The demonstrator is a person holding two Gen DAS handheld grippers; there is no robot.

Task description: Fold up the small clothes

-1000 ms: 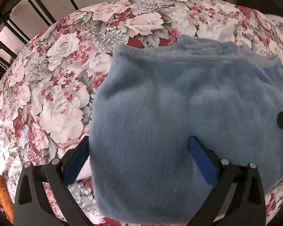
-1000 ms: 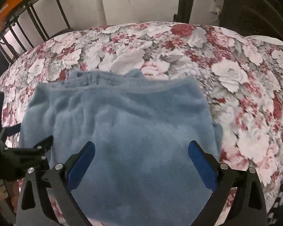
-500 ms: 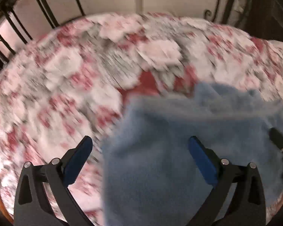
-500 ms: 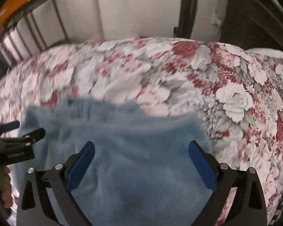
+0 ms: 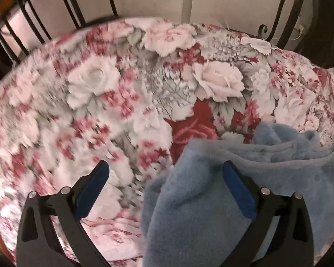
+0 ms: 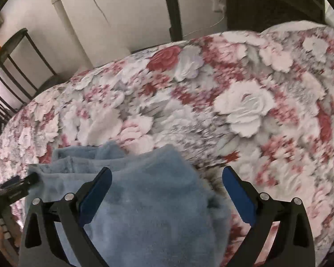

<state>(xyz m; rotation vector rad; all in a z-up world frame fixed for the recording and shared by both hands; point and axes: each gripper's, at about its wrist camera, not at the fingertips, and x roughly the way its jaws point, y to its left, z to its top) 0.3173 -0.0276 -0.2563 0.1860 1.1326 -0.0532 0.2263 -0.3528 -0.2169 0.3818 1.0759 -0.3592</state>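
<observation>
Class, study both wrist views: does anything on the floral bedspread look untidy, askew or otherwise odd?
Only the blue fleece garment: its far edge is bunched into uneven layers rather than lying flat and square. The floral bedspread looks undamaged, with nothing spilled. Both grippers, left and right, are open.

Pale plaster wall [image 6: 127, 4] behind, crossed by a white vertical pipe [image 6: 66, 22] and a thin dangling cord [image 6: 93, 0]. Black metal railing bars [image 5: 66, 2] at left. Rose-patterned floral bedspread [image 5: 211, 82] filling the foreground.

Both wrist views look forward and down, close over the blue garment [image 5: 245, 200] on the floral bedspread [image 6: 245, 106].
</observation>
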